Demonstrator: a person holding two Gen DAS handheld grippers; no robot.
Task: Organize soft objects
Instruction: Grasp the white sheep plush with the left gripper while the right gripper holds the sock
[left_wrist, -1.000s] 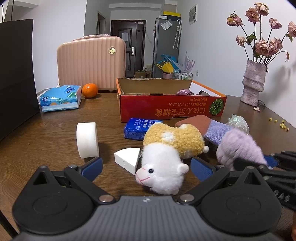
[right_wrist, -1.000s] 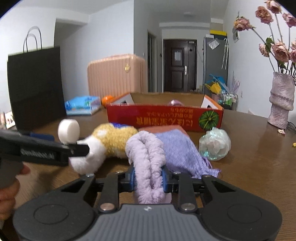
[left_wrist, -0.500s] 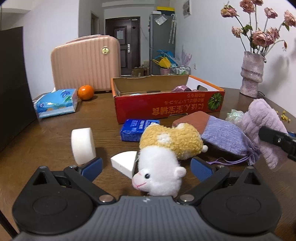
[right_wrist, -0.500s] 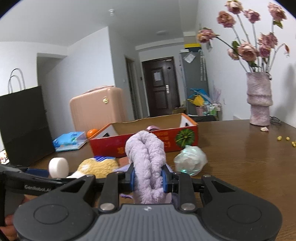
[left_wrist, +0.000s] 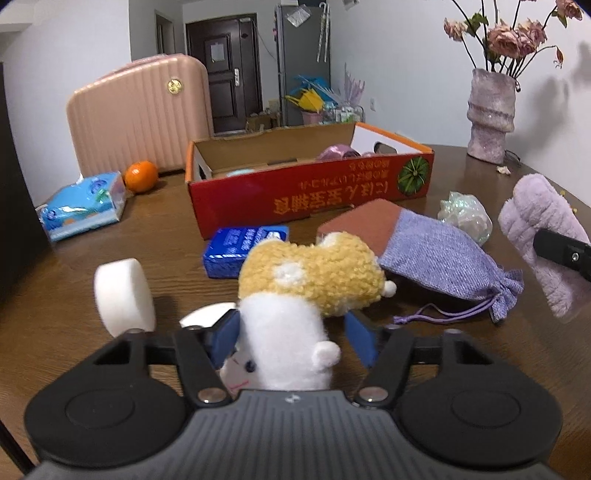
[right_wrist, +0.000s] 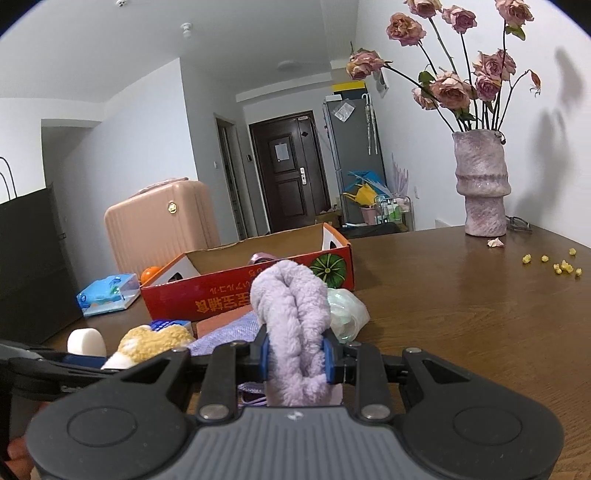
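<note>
A plush toy (left_wrist: 306, 273) with a white front and a yellow curly back lies on the brown table, white end toward me. My left gripper (left_wrist: 291, 338) straddles that white end and its jaws are closing. The left pad touches the fur, and a small gap shows at the right pad. My right gripper (right_wrist: 293, 354) is shut on a fluffy lilac cloth (right_wrist: 291, 314), held above the table. In the left wrist view that cloth (left_wrist: 535, 221) hangs at the far right. The open red cardboard box (left_wrist: 306, 195) stands behind, with a few items inside.
Behind the plush lie a purple drawstring pouch (left_wrist: 436, 254), a blue tissue pack (left_wrist: 243, 247), a white foam cylinder (left_wrist: 122, 291), a white wedge (left_wrist: 207, 314) and a crumpled clear bag (left_wrist: 465, 218). Farther back are an orange (left_wrist: 140, 176), a pink suitcase (left_wrist: 140, 114) and a flower vase (right_wrist: 480, 184).
The left gripper moved forward over the plush's white end and its jaws narrowed from wide open. The right gripper lifted the lilac cloth off the table and swung it rightward.
</note>
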